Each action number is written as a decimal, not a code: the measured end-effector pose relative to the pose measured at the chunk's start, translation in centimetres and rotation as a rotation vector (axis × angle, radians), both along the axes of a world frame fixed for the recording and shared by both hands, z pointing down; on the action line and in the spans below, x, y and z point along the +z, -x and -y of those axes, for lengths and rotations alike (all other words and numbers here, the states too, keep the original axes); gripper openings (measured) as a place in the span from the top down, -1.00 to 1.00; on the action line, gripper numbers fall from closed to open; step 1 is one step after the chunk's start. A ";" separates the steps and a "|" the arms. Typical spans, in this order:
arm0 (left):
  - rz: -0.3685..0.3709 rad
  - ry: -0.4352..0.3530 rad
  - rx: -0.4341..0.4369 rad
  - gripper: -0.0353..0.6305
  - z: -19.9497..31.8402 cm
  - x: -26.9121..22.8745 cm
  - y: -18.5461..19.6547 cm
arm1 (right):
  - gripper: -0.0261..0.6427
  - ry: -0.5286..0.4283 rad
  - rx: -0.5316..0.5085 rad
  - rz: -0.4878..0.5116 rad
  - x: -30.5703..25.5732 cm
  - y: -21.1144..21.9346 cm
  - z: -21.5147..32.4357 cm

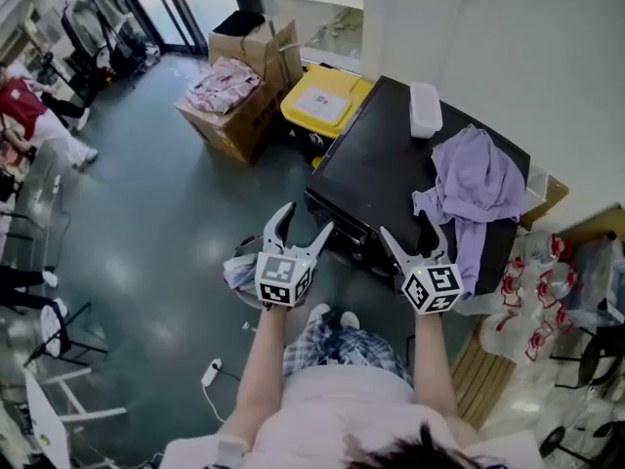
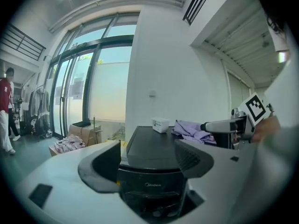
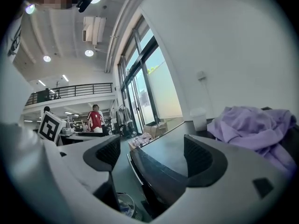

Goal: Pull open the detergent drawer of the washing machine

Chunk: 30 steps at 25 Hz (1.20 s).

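Note:
The black washing machine (image 1: 386, 169) stands in front of me, with a purple cloth (image 1: 479, 179) and a white box (image 1: 425, 108) on its lid. My left gripper (image 1: 306, 220) hangs open just before the machine's front left corner. In the left gripper view its jaws frame the dark front panel (image 2: 153, 185) with a logo; I cannot make out the drawer's outline there. My right gripper (image 1: 405, 228) is open at the front edge, near the cloth. Between its jaws shows the machine's top front edge (image 3: 156, 169), with the purple cloth (image 3: 252, 125) to the right.
Cardboard boxes of clothes (image 1: 239, 96) and a yellow bin (image 1: 322, 101) stand behind the machine's left side. A laundry basket (image 1: 237, 274) sits on the floor under my left gripper. Plastic bags (image 1: 532, 306) lie at the right. People stand far left (image 1: 29, 115).

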<state>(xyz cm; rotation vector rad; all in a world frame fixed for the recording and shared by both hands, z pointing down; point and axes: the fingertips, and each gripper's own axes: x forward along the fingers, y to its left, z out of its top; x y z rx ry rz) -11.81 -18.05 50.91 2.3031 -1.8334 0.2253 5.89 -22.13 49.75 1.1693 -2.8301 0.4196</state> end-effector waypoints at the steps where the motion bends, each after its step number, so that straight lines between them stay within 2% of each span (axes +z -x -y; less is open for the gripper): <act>1: 0.001 0.002 0.021 -0.15 0.6 0.1 -0.1 | -0.34 0.001 0.014 0.000 0.0 0.1 0.2; 14: 0.016 0.026 0.290 -0.15 3.8 1.4 0.4 | -0.34 0.014 0.196 -0.036 0.5 2.4 0.5; 21: 0.032 0.043 0.363 -0.15 4.1 2.3 1.2 | -0.34 0.029 0.232 -0.091 1.2 3.3 0.4; 26: 0.059 0.080 0.404 -0.15 4.9 2.9 1.1 | -0.34 0.037 0.214 -0.142 1.2 3.8 0.8; 30: 0.115 0.125 0.453 -0.15 5.7 3.4 0.7 | -0.34 0.032 0.119 -0.195 1.2 5.0 0.6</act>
